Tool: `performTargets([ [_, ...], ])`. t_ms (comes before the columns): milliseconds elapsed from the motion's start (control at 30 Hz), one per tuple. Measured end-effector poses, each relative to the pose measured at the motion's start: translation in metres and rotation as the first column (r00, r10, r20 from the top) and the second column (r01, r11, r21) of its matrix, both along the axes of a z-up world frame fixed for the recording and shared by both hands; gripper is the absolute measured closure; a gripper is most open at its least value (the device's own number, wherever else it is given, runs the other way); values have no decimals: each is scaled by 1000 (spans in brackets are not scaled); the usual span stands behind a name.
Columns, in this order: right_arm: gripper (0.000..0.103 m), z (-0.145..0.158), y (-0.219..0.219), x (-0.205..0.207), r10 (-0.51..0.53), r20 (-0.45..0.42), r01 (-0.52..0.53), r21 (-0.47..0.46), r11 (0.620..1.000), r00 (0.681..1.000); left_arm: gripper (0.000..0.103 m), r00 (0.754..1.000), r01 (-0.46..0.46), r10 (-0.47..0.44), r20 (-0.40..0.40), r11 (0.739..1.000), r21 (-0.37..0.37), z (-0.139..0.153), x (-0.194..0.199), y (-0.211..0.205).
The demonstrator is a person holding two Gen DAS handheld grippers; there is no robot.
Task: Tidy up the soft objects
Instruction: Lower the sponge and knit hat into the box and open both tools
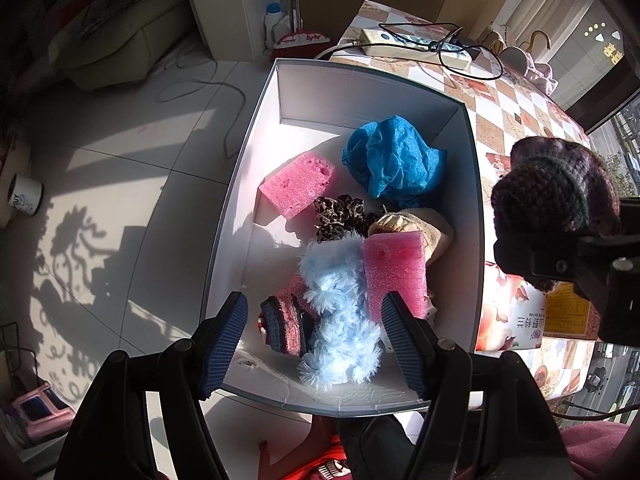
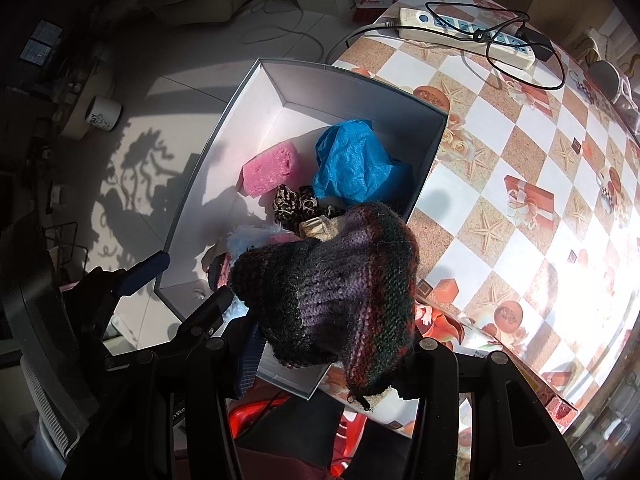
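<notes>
A white open box [image 1: 256, 128] [image 2: 248, 92] holds soft things: two pink sponges [image 1: 298, 189] [image 1: 394, 268], a crumpled blue cloth [image 1: 394, 158] [image 2: 352, 162], a leopard-print scrunchie [image 1: 338, 216], a fluffy light-blue piece [image 1: 340, 320], a beige item and a striped knit piece [image 1: 286, 322]. My left gripper [image 1: 316, 340] is open and empty, above the box's near end. My right gripper [image 2: 332, 344] is shut on a dark knitted hat [image 2: 336, 284] [image 1: 556, 208], held above the box's near right corner.
The box hangs over the left edge of a table with a checked cloth [image 2: 520, 168]. A white power strip [image 1: 416, 46] with black cables lies at the far end. A mug [image 1: 26, 199] stands on the tiled floor at left.
</notes>
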State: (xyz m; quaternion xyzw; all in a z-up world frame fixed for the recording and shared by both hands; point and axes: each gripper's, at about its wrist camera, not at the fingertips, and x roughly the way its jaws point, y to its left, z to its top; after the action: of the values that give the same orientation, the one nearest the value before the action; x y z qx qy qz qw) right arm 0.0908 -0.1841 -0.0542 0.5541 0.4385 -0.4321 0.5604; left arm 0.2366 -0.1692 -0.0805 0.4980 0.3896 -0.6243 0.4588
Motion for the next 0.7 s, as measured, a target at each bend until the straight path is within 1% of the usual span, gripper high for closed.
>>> performTargets([
  [167,51,-4,-5,3,10,-4,-9,5,1000,1000,29,1000,0,0,-29,1000,0,1,0,0],
  [200,48,-4,-6,4,12,-4,-12,4,1000,1000,28,999,-1,1,-36,1000,1,1,0,-1],
  [233,46,-4,-7,4,16,-4,-16,3,1000,1000,23,999,-3,3,-38,1000,4,1,0,0],
  [333,44,-4,-9,6,30,-17,-30,-2,1000,999,22,1000,-8,8,-20,999,33,-4,0,-1],
  [400,30,-4,-8,5,25,-16,-25,-6,1000,1000,22,1000,-16,16,6,997,82,-12,0,-2],
  [467,27,-3,-9,3,16,-14,-17,-12,1000,1000,22,1000,-29,28,15,993,110,-18,2,-2],
  [533,25,-3,-9,2,11,-17,-12,-10,1000,1000,22,999,-36,34,21,993,110,-20,4,-1],
  [600,8,-3,-9,-1,-5,-19,5,-13,1000,1000,22,999,-38,35,36,995,95,-18,3,0],
  [667,2,-4,-8,-5,-27,-11,27,-8,1000,1000,22,998,-44,40,57,996,79,-16,2,-1],
  [700,2,-5,-8,-6,-34,-7,34,-1,999,999,22,997,-47,42,59,996,78,-16,3,-2],
])
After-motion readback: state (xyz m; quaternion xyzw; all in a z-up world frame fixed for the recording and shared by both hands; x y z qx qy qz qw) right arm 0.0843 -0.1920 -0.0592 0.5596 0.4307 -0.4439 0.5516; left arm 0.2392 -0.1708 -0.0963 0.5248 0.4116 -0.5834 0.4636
